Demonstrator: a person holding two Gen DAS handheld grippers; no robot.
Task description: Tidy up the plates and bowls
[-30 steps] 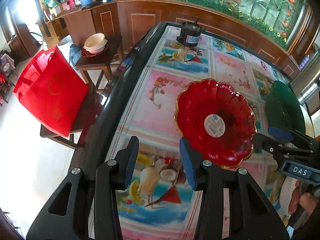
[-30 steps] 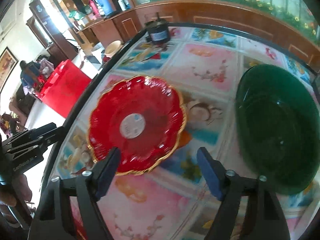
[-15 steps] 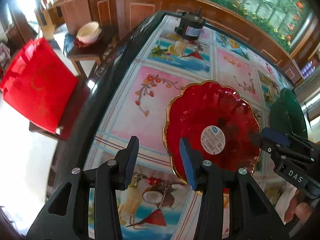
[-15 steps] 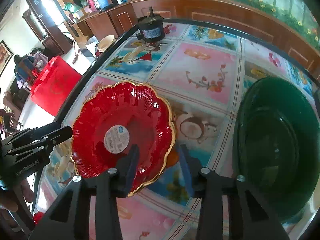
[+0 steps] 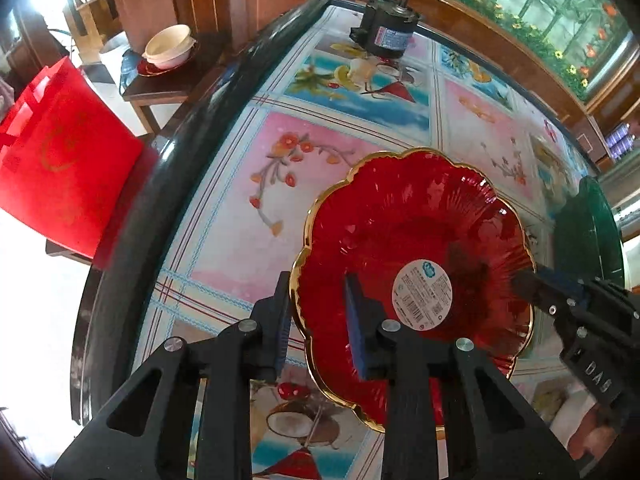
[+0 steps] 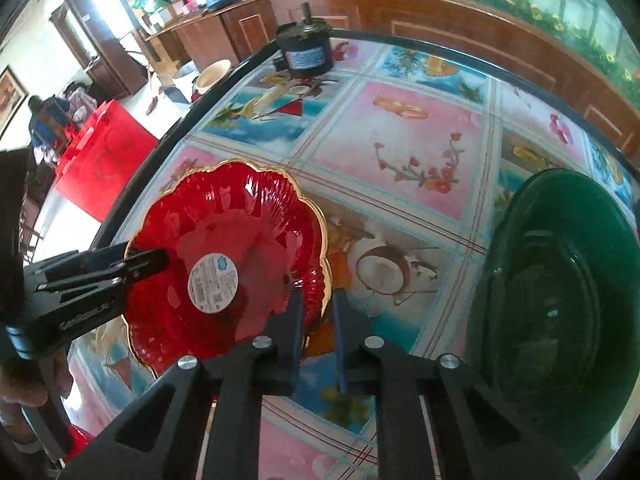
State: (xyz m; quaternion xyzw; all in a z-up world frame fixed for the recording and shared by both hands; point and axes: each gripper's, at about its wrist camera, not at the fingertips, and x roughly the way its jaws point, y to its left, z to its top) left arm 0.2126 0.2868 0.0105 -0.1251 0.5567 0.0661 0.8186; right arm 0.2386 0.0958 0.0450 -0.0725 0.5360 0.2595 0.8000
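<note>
A red scalloped plate (image 5: 400, 220) with a gold rim and a round white sticker lies on the patterned table. My left gripper (image 5: 318, 320) straddles its left rim, one finger outside and one over the inside. The jaws are closing and a gap still shows beside the rim. Seen from the right wrist view, the left gripper (image 6: 156, 260) reaches in from the left. My right gripper (image 6: 319, 316) is shut on the red plate (image 6: 240, 216) at its right rim. A large dark green plate (image 6: 560, 300) lies to the right, apart from both grippers.
A black electric motor (image 5: 384, 34) stands at the table's far end. The table's dark rounded edge (image 5: 180, 152) runs along the left. Beyond it are a red bag (image 5: 60, 160) on a chair and a side table with cream bowls (image 5: 168, 46).
The left gripper came down and forward until the plate's left rim lay between its jaws, which narrowed. The right gripper's jaws went from wide apart to shut on the right rim.
</note>
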